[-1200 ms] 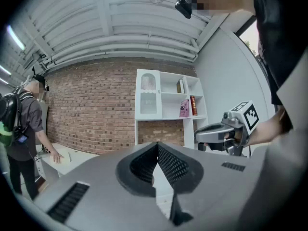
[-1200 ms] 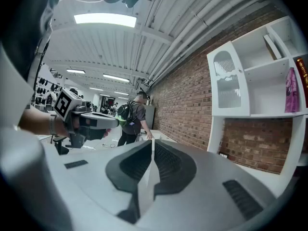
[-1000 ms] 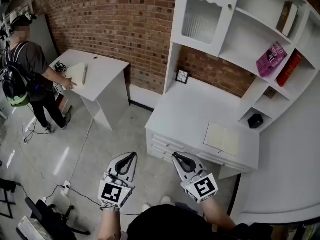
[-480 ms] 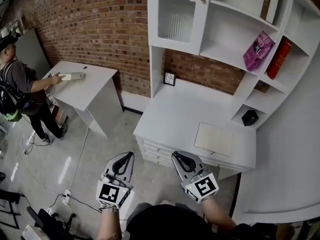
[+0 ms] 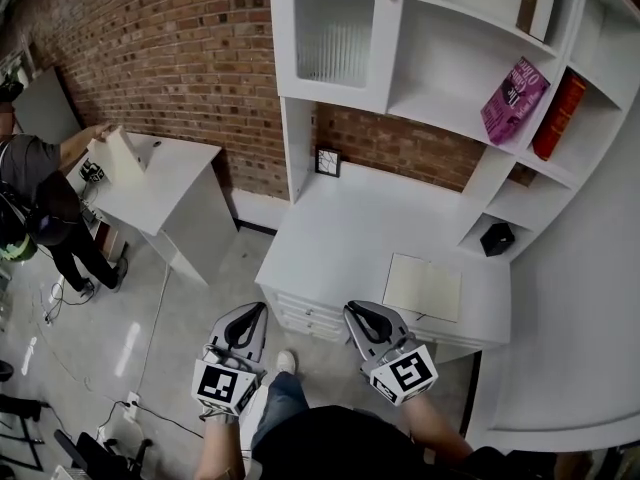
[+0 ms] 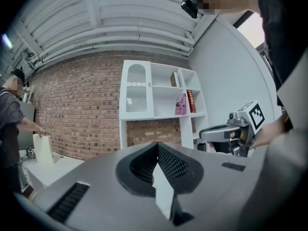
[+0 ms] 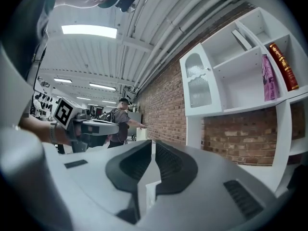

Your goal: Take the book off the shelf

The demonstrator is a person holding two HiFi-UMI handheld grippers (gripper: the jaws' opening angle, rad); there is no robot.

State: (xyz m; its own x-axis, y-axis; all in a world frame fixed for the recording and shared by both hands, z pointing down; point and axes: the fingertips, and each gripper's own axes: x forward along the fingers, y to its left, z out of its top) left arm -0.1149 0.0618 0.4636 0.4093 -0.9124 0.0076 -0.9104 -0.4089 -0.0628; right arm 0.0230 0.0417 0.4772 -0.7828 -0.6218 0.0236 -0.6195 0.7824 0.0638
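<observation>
The left gripper and the right gripper are held level, side by side, on the near side of the white desk, each with its jaws closed together and nothing between them. The magenta book leans tilted on the middle shelf of the shelf unit at far right, the red book stands in the compartment just to its right, and a third book stands on the shelf above, all well apart from both grippers. A pale flat notebook lies on the right part of the desk top, a black box sits in the low cubby, and a person stands at a separate white table at far left.
</observation>
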